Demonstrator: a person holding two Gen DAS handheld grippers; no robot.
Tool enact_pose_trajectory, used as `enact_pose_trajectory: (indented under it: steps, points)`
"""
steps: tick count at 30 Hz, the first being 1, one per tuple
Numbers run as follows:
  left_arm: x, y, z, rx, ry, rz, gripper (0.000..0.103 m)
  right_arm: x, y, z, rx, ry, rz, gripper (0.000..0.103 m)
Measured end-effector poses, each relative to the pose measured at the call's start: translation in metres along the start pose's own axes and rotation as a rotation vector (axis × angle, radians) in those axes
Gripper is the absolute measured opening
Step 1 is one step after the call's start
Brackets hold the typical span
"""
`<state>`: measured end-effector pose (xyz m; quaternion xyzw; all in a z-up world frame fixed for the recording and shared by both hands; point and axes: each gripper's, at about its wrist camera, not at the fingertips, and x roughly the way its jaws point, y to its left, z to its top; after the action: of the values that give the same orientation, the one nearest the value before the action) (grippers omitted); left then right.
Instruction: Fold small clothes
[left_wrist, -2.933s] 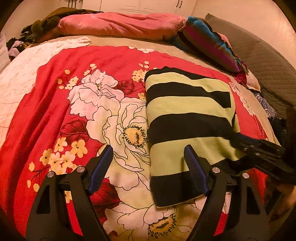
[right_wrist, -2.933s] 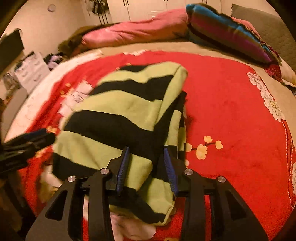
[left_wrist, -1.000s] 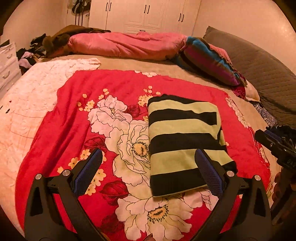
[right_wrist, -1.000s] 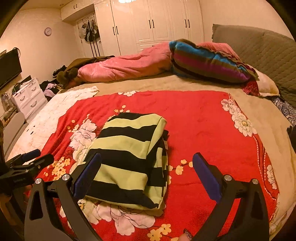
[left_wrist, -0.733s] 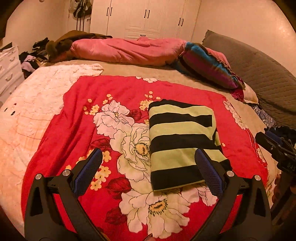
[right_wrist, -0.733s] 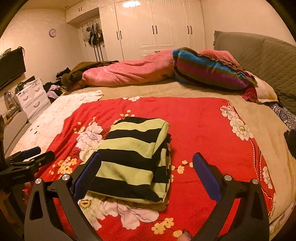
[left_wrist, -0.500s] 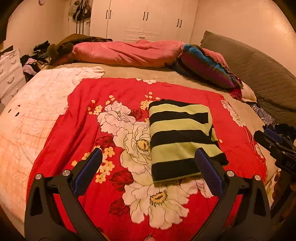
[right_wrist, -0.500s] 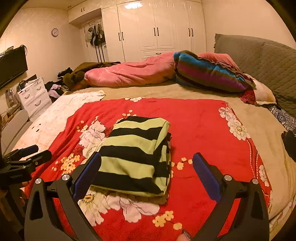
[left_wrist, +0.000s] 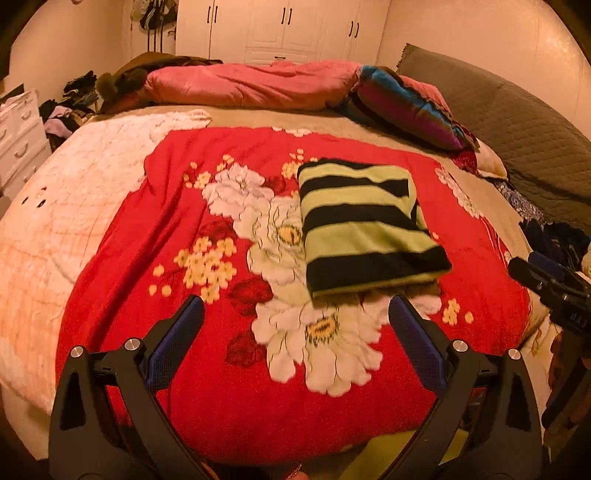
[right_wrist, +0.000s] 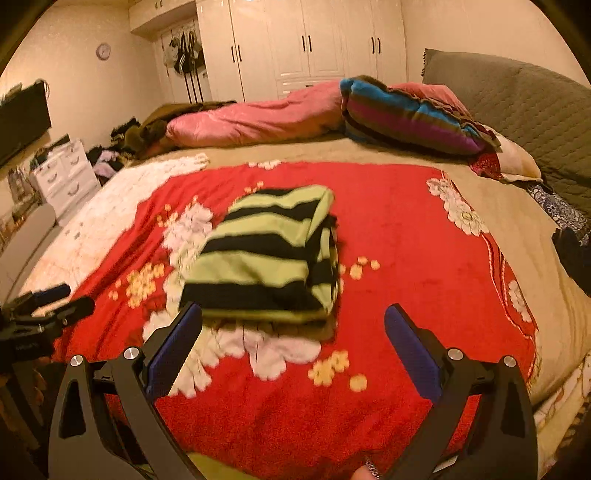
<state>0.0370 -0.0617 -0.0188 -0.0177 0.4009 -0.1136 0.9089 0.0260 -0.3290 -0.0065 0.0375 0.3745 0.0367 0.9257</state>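
A green and black striped garment (left_wrist: 365, 225) lies folded into a neat rectangle on the red floral blanket (left_wrist: 155, 236); it also shows in the right wrist view (right_wrist: 269, 258). My left gripper (left_wrist: 295, 325) is open and empty, held back from the bed's near edge, left of the garment. My right gripper (right_wrist: 291, 332) is open and empty, also pulled back, with the garment ahead between its fingers. Each gripper shows at the edge of the other's view: the right one (left_wrist: 546, 284) and the left one (right_wrist: 44, 299).
A pink duvet (left_wrist: 251, 85) and a striped pillow (left_wrist: 406, 103) lie at the bed's far side. A grey quilted headboard (left_wrist: 517, 125) is on the right. White drawers (right_wrist: 62, 170) and a clothes pile stand at the left. White wardrobes (right_wrist: 303, 40) line the back wall.
Both grippers have opened wide, let go of the striped garment and drawn back from the bed. The garment stays folded where it was laid.
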Motion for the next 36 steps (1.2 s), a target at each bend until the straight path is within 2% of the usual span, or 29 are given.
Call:
enact_pose_trajectory:
  steps: [6, 18, 36]
  points:
    - [0.000, -0.001, -0.010, -0.009, 0.019, -0.016, 0.094, 0.005, 0.008, -0.020, -0.005, 0.061, 0.013, 0.099]
    - [-0.003, 0.000, -0.008, -0.020, 0.008, -0.015, 0.094, 0.005, 0.012, -0.018, -0.011, 0.052, 0.022, 0.099]
    - [-0.003, 0.000, -0.007, -0.008, 0.007, 0.032, 0.094, 0.003, 0.011, -0.017, -0.010, 0.048, 0.014, 0.099]
